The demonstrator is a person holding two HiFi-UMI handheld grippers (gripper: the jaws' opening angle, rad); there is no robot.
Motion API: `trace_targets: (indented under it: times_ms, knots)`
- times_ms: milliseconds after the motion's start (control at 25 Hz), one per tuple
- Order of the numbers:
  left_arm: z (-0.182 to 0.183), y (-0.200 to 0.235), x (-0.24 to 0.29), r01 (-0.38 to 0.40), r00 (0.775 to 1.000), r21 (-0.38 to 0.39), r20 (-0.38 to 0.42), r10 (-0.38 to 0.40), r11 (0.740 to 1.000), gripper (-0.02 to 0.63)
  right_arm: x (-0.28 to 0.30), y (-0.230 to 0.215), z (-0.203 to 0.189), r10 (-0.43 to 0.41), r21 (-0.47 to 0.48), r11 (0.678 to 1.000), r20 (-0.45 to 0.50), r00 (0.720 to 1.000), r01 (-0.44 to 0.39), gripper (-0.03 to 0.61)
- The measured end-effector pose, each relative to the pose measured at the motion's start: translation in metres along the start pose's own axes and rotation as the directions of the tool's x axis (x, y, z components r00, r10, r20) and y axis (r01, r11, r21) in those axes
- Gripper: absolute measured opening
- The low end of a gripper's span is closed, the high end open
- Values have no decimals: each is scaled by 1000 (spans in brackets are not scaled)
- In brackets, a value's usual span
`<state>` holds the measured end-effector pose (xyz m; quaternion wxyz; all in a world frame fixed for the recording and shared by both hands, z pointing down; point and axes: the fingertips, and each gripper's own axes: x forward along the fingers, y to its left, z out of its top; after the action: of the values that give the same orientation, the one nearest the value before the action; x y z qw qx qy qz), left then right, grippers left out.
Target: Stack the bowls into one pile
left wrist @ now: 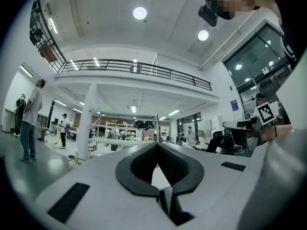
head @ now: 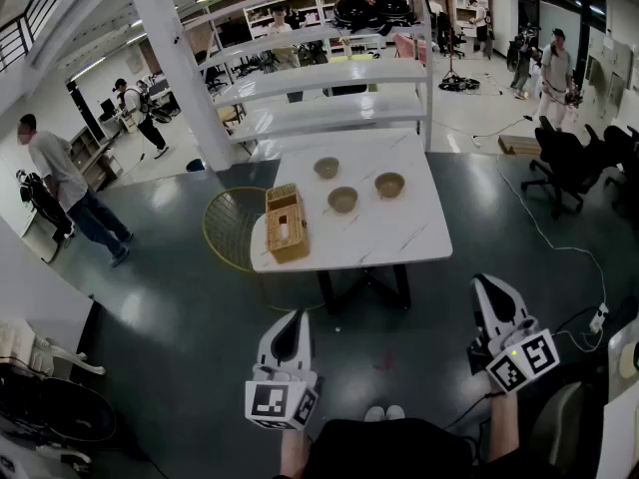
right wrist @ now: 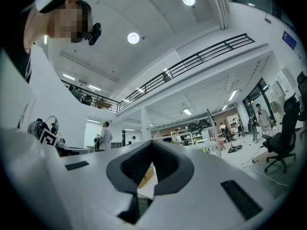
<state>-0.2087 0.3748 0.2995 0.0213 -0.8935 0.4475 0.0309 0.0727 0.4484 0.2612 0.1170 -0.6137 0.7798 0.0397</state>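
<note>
Dark glossy floor (head: 180, 297) spreads through a large open workshop, and a white table (head: 349, 242) stands at the middle of the head view. Low in that frame, left of centre, the left gripper (head: 292, 319) is closed: its own view shows the two dark-lined jaws meeting at their tips with nothing caught between them, and a sliver of the table's white top shows through the loop they form. The right gripper (head: 487, 285), at the lower right, is closed and empty in the same way, its tips touching. Through its loop a corner of the table and the wicker box (right wrist: 145, 175) can be seen. Both grippers point up the frame toward the table and sit well short of its near edge, with the person's shoes (head: 382, 413) between them at the bottom. On the upper half of the tabletop lie the bowls, all tan, upright and apart from one another, none stacked: the far bowl (head: 326, 168) sits highest, the near bowl (head: 342, 200) is below and slightly right of it, and the right-hand bowl (head: 389, 185) is toward the right edge. The wicker box rests along the table's left edge, and a yellow wire chair (head: 228, 230) stands just beside that edge on the floor. White shelving (head: 319, 93) rises behind the table, black office chairs (head: 569, 163) stand at the right, and a person (head: 62, 183) walks at the left.
</note>
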Motion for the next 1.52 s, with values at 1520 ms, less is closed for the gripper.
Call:
trace_targets:
  times_ms: [1520]
  knots:
    - [-38,31,117,-58,996,-32,-66,56,998,14,121,-73,-54,68,76,995,-50,996,-64,14]
